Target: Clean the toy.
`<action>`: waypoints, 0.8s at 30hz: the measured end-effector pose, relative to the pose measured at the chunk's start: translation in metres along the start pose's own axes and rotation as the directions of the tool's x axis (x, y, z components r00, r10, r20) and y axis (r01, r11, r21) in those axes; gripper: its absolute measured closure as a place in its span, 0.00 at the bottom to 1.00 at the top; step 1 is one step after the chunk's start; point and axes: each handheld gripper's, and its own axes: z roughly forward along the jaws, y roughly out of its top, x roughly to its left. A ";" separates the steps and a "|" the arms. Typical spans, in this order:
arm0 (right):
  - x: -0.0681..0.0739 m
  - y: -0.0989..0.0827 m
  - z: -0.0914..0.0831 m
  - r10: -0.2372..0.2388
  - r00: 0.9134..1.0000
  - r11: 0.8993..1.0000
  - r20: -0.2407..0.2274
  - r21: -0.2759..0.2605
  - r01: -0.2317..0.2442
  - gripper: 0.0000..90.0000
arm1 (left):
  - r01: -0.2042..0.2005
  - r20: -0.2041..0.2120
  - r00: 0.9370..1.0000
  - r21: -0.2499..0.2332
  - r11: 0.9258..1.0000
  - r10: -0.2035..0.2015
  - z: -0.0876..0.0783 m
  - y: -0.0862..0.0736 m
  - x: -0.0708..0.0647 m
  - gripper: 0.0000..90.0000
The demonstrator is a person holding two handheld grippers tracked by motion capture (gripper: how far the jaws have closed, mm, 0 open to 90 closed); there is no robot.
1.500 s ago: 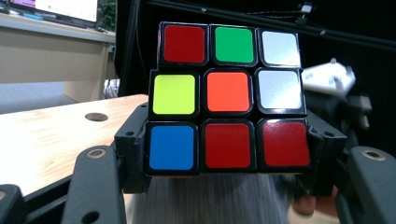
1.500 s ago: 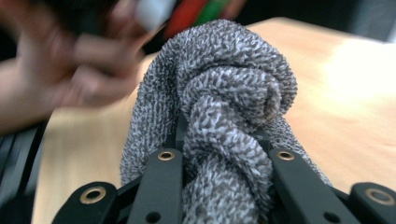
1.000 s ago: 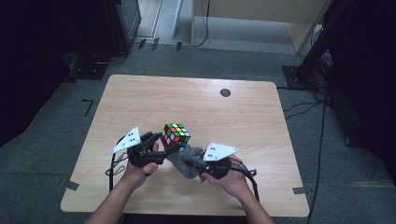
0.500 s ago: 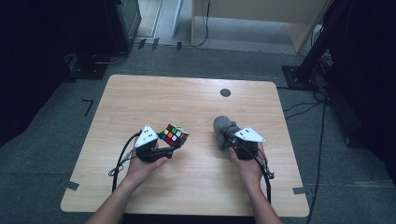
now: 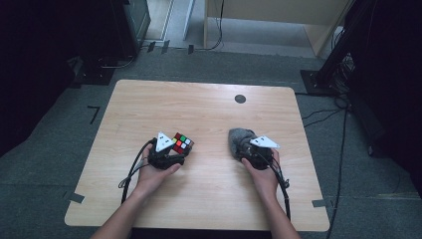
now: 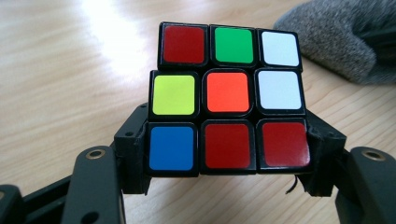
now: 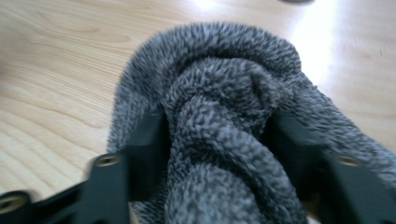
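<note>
1. Since the two earlier high views, the person's hands have drawn apart: a second ago they met at the middle of the table over the cube and the cloth, and now they sit well apart near the front edge of the pale wooden table [image 5: 149,99].
2. Held by the left gripper [image 5: 171,155], the scrambled black-framed puzzle cube with coloured stickers [image 6: 229,98] sits left of the table's centre, low to the wood; the jaws stand about half open and press on its bottom layer from both sides, as the left gripper view shows.
3. Over to the right, the right gripper [image 5: 242,148] has carried the fuzzy grey bundled cloth [image 5: 239,139] away from the cube, and its jaws have just been opening from a nearly closed pinch.
4. Seen in the right gripper view, the cloth [image 7: 219,107] bulges between the spread jaws and rests on the table; the pads flank it rather than squeeze it, so I judge it released.
5. Taken together, this reads as the wiping of the cube being over, the cloth set down right of centre, and the cube likely next to be set down or turned.
</note>
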 end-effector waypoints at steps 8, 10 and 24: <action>0.007 0.011 -0.025 0.007 0.998 0.993 -0.056 -0.117 -0.014 0.32 | -0.026 -0.035 0.999 0.073 0.997 0.028 0.014 -0.007 -0.001 0.38; 0.009 0.012 -0.029 0.001 0.999 0.991 -0.053 -0.135 -0.009 0.30 | -0.030 -0.037 0.999 0.075 0.997 0.033 0.015 -0.007 -0.001 0.38; 0.009 0.012 -0.032 0.003 0.999 0.990 -0.033 -0.138 -0.007 0.29 | -0.054 -0.079 0.995 0.119 0.991 0.063 0.023 -0.011 -0.004 0.38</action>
